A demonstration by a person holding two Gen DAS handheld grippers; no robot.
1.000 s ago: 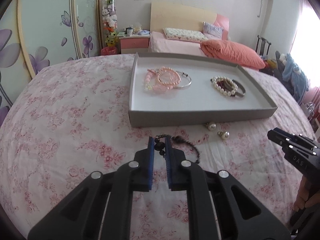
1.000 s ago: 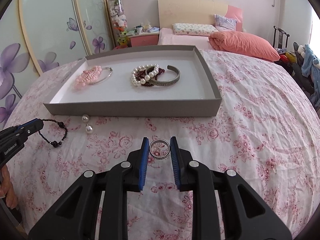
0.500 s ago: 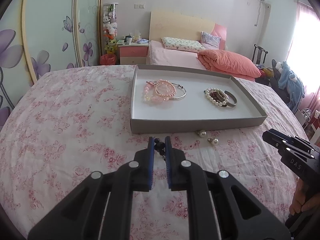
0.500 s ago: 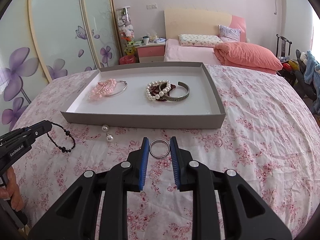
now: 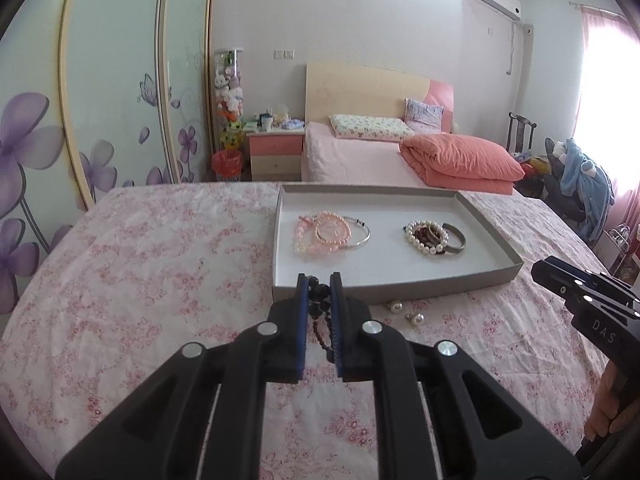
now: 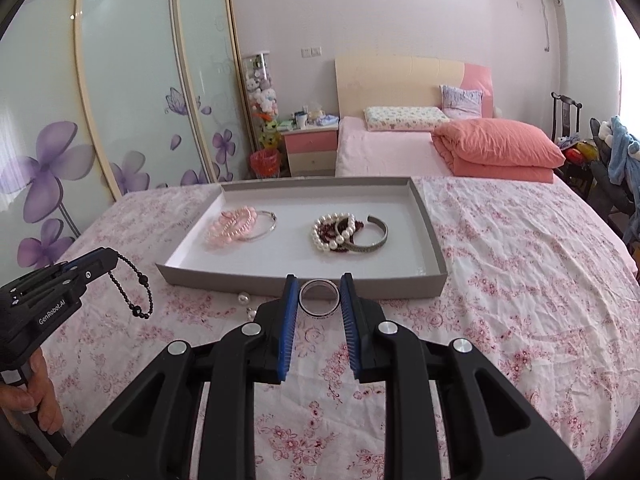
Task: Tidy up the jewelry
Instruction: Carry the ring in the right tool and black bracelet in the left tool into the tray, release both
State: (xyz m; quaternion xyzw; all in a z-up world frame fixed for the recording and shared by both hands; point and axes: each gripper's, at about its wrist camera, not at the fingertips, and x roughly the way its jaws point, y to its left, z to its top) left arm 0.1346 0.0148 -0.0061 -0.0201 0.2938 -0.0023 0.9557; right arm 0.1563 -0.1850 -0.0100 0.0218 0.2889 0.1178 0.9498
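Over the near edge of the floral pink bedspread (image 6: 520,280): the left hand-held gripper (image 5: 319,280), jaws nearly together, pinches a black beaded bracelet (image 6: 136,292); in the right wrist view its loop hangs free below the fingertips, clear of the cloth. The right hand-held gripper (image 6: 319,280), jaws narrowly apart, clamps a silver metal ring band (image 6: 319,298) upright between its blue pads (image 6: 290,312), just short of the box's near wall.

On the bedspread, just beside that near wall: two white pearl earrings (image 5: 406,314), near each other.

Beyond them, a shallow grey cardboard box tray (image 6: 434,240) with a white floor. Left part: a cluster of pink bead bracelets (image 5: 326,234) overlapping a thin silver bangle (image 5: 360,236). Right part: a white pearl bracelet (image 5: 424,240) lying over a dark red bead strand, touching an open silver cuff (image 6: 370,236).

Far back: a second bed with a folded coral quilt (image 5: 460,160) on it.
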